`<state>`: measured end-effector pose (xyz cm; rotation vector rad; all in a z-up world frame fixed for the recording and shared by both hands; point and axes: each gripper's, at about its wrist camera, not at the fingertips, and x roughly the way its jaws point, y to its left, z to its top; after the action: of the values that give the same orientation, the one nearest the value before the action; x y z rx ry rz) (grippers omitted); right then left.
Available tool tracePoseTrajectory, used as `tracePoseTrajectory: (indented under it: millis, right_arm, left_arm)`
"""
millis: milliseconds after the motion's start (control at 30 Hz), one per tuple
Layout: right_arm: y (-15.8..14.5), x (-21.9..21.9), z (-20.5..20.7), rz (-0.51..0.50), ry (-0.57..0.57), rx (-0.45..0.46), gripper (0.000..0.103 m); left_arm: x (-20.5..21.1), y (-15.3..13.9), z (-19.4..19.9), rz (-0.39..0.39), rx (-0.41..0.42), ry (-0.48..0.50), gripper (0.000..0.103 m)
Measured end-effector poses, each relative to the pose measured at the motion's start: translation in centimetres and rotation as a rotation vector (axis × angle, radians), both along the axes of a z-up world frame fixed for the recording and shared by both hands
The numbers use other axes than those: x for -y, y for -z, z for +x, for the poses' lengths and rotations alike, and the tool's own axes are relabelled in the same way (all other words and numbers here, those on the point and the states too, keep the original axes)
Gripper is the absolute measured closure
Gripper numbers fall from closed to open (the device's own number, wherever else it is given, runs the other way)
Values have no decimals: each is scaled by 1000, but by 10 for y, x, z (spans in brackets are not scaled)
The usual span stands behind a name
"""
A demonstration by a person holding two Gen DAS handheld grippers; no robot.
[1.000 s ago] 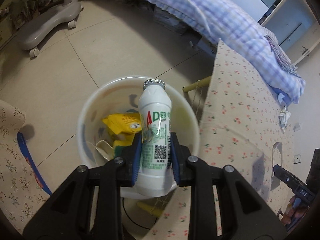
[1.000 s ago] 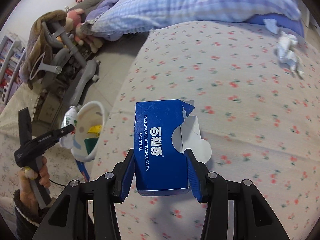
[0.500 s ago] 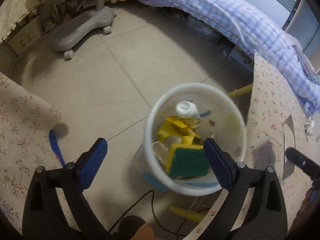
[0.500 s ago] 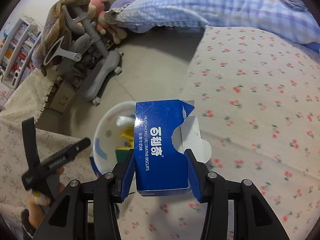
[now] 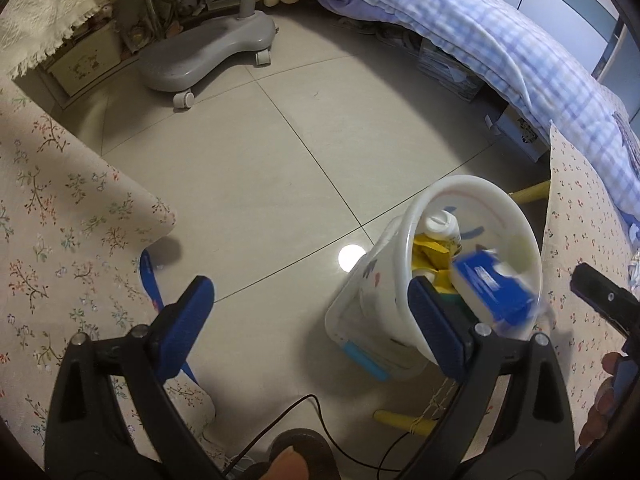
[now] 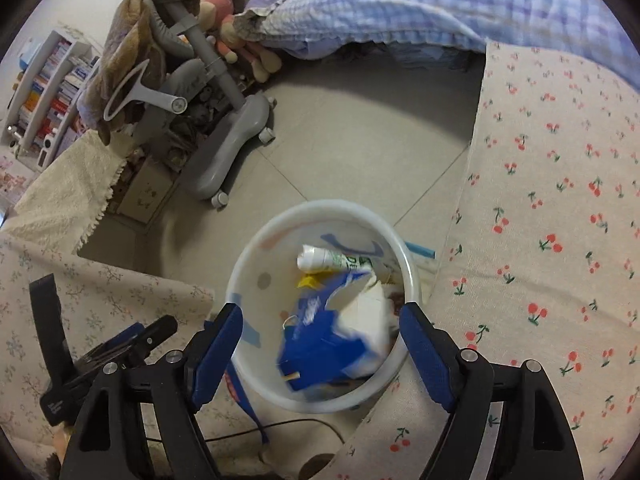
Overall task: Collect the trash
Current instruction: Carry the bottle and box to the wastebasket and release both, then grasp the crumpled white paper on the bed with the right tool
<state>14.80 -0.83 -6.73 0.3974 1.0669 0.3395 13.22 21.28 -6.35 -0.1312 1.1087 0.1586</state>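
A white round bin point(image 5: 528, 236) point(image 6: 256, 248) stands on the tiled floor beside the cherry-print table. In it lie a white milk bottle point(image 5: 440, 226) point(image 6: 328, 260), yellow wrappers point(image 5: 430, 256) and a green sponge. A blue biscuit box point(image 6: 320, 336) point(image 5: 490, 284) is blurred, dropping into the bin. My right gripper point(image 6: 320, 348) hangs over the bin with its jaws opening; the box is clear of the pads. My left gripper point(image 5: 308, 320) is open and empty over the floor left of the bin.
A grey wheeled chair base point(image 5: 208, 56) point(image 6: 232, 148) stands on the floor behind. A bed with a checked quilt point(image 5: 500, 40) runs along the back. A floral cloth surface point(image 5: 52, 216) lies at left and the cherry-print tablecloth point(image 6: 560, 208) at right. A black cable point(image 5: 280, 424) crosses the floor.
The left gripper let the milk bottle fall into the bin, opened wide and swung left. The right gripper carried the blue box over the bin and released it.
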Motion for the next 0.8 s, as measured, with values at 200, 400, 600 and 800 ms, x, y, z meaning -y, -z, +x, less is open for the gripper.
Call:
tracePoseTrajectory:
  millis: [200, 400, 600, 800]
  right_arm:
    - [-17, 25, -17, -85, 36, 22, 21]
    - [-35, 92, -46, -161, 155, 45, 21]
    - [-48, 162, -78, -209, 269, 66, 21]
    - [-52, 236, -109, -257, 394, 77, 21]
  left_arm:
    - [14, -2, -2, -7, 1, 37, 6]
    - [51, -6, -4, -23, 8, 103, 6]
    - [105, -9, -6, -26, 7, 197, 6]
    - [160, -12, -9, -48, 6, 268, 6]
